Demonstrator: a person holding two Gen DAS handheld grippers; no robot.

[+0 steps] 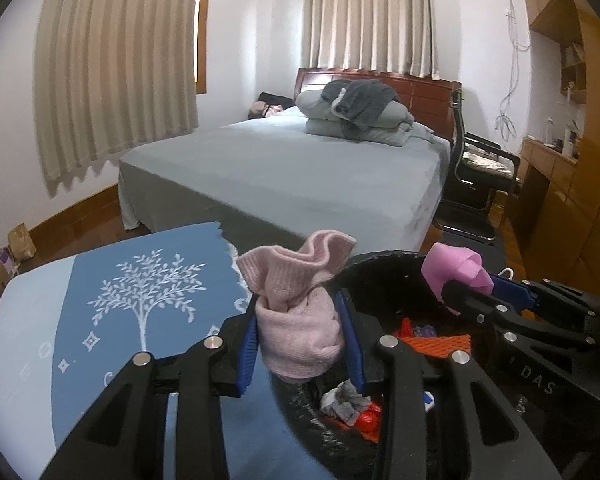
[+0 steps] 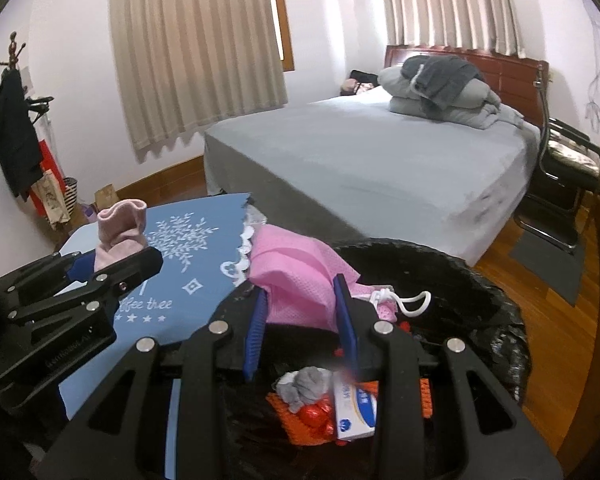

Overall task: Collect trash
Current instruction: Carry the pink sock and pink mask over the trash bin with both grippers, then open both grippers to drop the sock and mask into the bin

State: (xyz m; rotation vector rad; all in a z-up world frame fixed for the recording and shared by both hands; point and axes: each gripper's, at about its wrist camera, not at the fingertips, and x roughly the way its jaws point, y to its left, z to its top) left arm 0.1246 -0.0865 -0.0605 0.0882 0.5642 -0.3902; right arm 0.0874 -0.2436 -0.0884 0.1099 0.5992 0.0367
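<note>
My left gripper (image 1: 302,340) is shut on a pale pink knitted sock (image 1: 300,312), held at the left rim of the black-lined trash bin (image 1: 384,264). The sock also shows in the right wrist view (image 2: 120,232). My right gripper (image 2: 302,320) is shut on a bright pink mesh cloth (image 2: 296,272) with a white loop, held over the bin (image 2: 500,312). The cloth shows in the left wrist view (image 1: 456,270) too. Inside the bin lie an orange mesh piece (image 2: 292,416), red wrappers (image 2: 314,414), a grey wad (image 2: 306,386) and a white and blue packet (image 2: 354,408).
A table with a blue tree-print cloth (image 1: 140,300) stands left of the bin. Behind it is a grey bed (image 1: 300,168) with folded bedding. A black chair (image 1: 484,176) and wooden cabinets (image 1: 564,184) are at the right. Bags (image 2: 56,196) sit by the left wall.
</note>
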